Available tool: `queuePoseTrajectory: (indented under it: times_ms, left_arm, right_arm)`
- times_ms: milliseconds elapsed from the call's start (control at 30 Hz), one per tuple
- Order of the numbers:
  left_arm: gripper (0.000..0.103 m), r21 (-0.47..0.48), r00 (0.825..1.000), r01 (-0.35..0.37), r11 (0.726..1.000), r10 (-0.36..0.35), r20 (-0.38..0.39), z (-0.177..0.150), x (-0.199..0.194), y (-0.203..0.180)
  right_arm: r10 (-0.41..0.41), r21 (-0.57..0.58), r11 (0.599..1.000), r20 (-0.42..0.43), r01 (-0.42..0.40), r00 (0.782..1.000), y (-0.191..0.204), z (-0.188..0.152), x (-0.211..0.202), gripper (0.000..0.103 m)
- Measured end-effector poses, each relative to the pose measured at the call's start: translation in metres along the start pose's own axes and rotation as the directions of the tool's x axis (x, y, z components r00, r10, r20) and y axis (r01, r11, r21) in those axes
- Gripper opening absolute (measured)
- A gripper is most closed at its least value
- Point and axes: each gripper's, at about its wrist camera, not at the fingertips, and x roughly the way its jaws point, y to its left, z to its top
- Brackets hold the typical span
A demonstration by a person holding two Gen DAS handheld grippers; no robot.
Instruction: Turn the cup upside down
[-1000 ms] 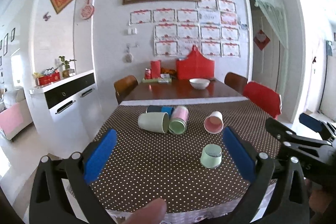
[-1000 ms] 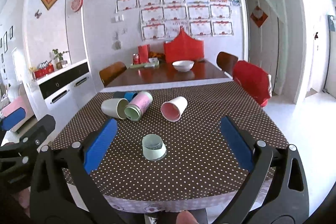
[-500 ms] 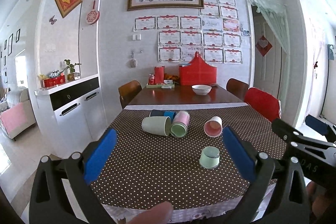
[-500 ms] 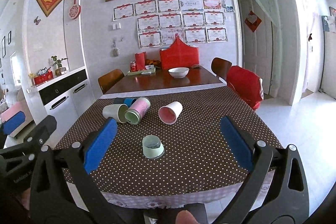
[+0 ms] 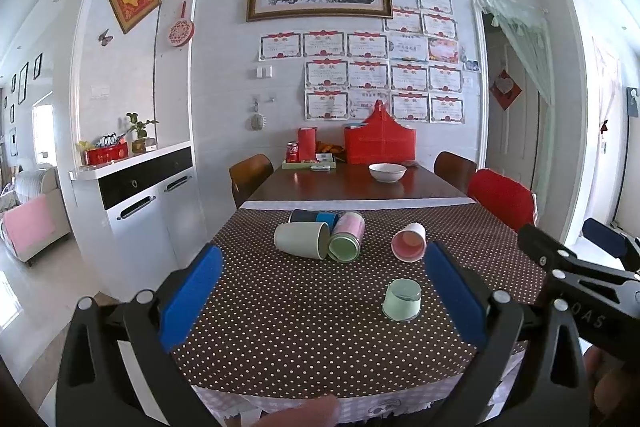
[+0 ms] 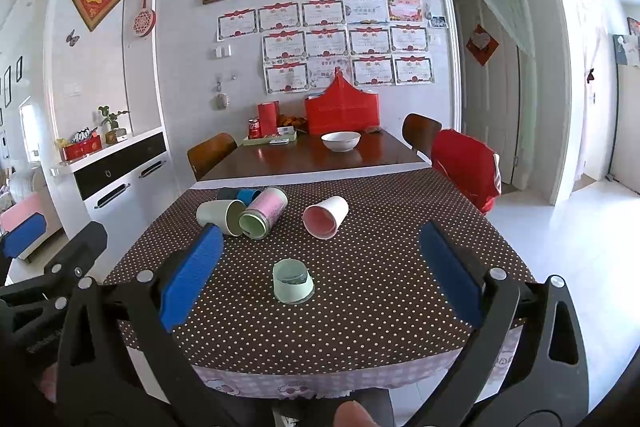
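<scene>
1. A small pale green plastic cup (image 6: 292, 286) (image 5: 401, 300) stands upside down, base up, on a brown tablecloth with white polka dots (image 6: 360, 307), near the table's front edge.
2. Bare cloth surrounds the cup on every side; the cloth's front edge drops away just below it.
3. The right gripper (image 6: 320, 277) hangs above the front edge with its blue-padded jaws spread wide, holding nothing; the cup lies between them but apart from both.
4. The left gripper (image 5: 320, 295) is also spread wide and empty, held at the front edge, the cup nearer its right pad.
5. Farther back lie cups on their sides: a white paper cup with a pink inside (image 6: 325, 215), a pink patterned tumbler (image 6: 264, 212) touching a grey-green cup (image 6: 221, 216), and dark blue cups (image 6: 239, 194) behind those.
6. Beyond, a white bowl (image 6: 341, 141) sits on a bare wooden tabletop (image 6: 312, 157).
</scene>
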Motion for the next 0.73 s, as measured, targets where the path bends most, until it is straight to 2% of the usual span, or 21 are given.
queuePoseTrajectory:
  times_ms: [433,733]
  left_arm:
    - [0.099,-0.032,1.0,0.003,0.999,-0.003,0.006,0.0024,-0.0092,0.0027]
    - [0.099,-0.021,1.0,-0.027,0.999,0.027,-0.001,0.0058,-0.007,0.0004]
  right_arm:
    - [0.003,0.002,1.0,-0.004,-0.003,1.0,0.0069,-0.0002,-0.0006,0.097]
    - [0.012,-0.001,1.0,-0.003,-0.012,1.0,0.009,-0.0016,-0.001,0.097]
